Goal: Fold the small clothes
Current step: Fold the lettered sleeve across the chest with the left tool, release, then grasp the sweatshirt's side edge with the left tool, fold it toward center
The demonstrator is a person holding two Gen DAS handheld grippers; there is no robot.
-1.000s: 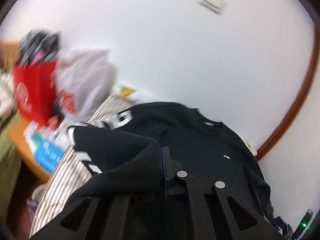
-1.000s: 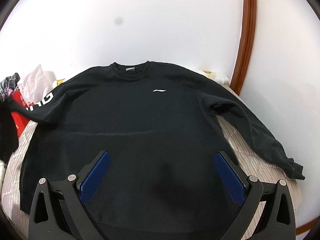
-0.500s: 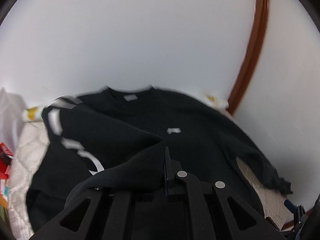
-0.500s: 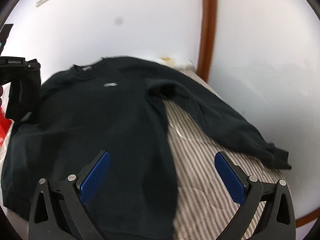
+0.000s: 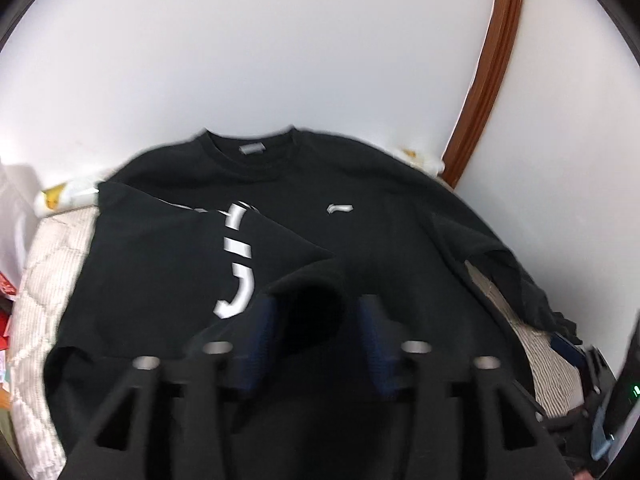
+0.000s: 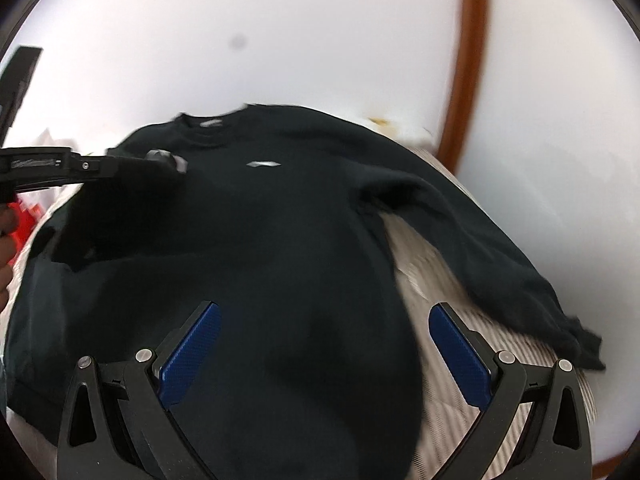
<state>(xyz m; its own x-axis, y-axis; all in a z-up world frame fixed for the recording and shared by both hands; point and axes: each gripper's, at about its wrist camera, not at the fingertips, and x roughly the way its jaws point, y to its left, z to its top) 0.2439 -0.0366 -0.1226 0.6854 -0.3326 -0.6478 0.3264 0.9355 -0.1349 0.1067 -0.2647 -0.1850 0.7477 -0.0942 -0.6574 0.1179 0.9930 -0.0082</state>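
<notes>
Black sweatshirt (image 6: 280, 240) lying on bed (image 6: 448, 420), left gripper (image 5: 316, 322) fingers parting around its sleeve cuff (image 5: 312, 300), right gripper (image 6: 324, 354) hovering, fingers wide apart.

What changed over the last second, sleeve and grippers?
The left gripper carried the lettered sleeve across onto the sweatshirt chest and opened, cuff lying loose between the pads. The right gripper stayed open and empty; the other sleeve stayed spread out.

Both pictures are lit softly and evenly, and the white wall (image 5: 280, 60) looks bright. Straight lines are bent near the round black edges. The left view is smeared by motion, mostly at the fingers (image 5: 256, 344). Folds in the black sweatshirt (image 6: 280, 240) are lost in darkness.
</notes>
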